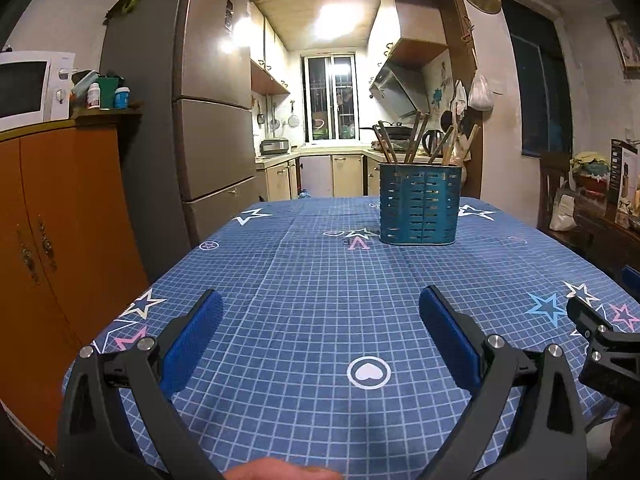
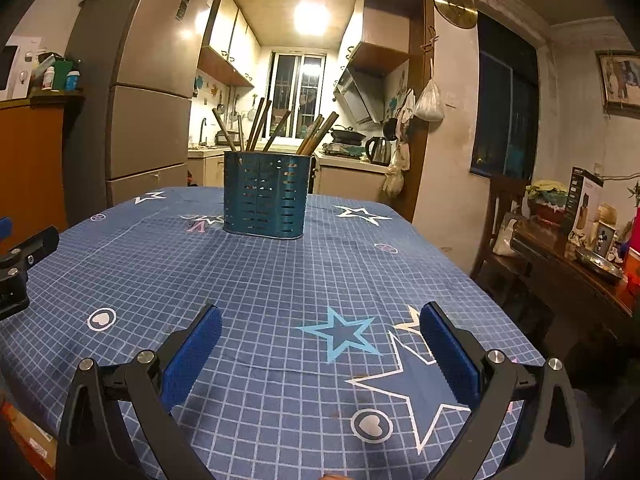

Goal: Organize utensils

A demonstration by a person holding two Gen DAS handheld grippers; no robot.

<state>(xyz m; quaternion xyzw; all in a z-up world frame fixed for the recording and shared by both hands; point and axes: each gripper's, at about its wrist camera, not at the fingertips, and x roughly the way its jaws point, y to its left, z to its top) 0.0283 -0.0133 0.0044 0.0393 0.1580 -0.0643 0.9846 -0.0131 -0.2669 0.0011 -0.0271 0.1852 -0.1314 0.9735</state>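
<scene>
A teal slotted utensil holder [image 1: 419, 204] [image 2: 266, 195] stands upright at the far end of the table, with several wooden chopsticks [image 1: 416, 138] [image 2: 276, 128] leaning out of its top. My left gripper [image 1: 322, 312] hangs open over the near part of the table, nothing between its blue pads. My right gripper [image 2: 322, 328] is open too, beside the left one and equally far from the holder. Each wrist view catches the other gripper at its edge, the right gripper [image 1: 600, 344] and the left gripper [image 2: 18, 268].
The table carries a blue checked cloth [image 1: 320, 280] [image 2: 280, 280] with stars and hearts. An orange cabinet [image 1: 52, 240] with a microwave [image 1: 32, 88] stands left, a fridge [image 1: 212, 120] behind it. A dark sideboard [image 2: 572, 264] with boxes and a chair [image 2: 504, 216] stand right.
</scene>
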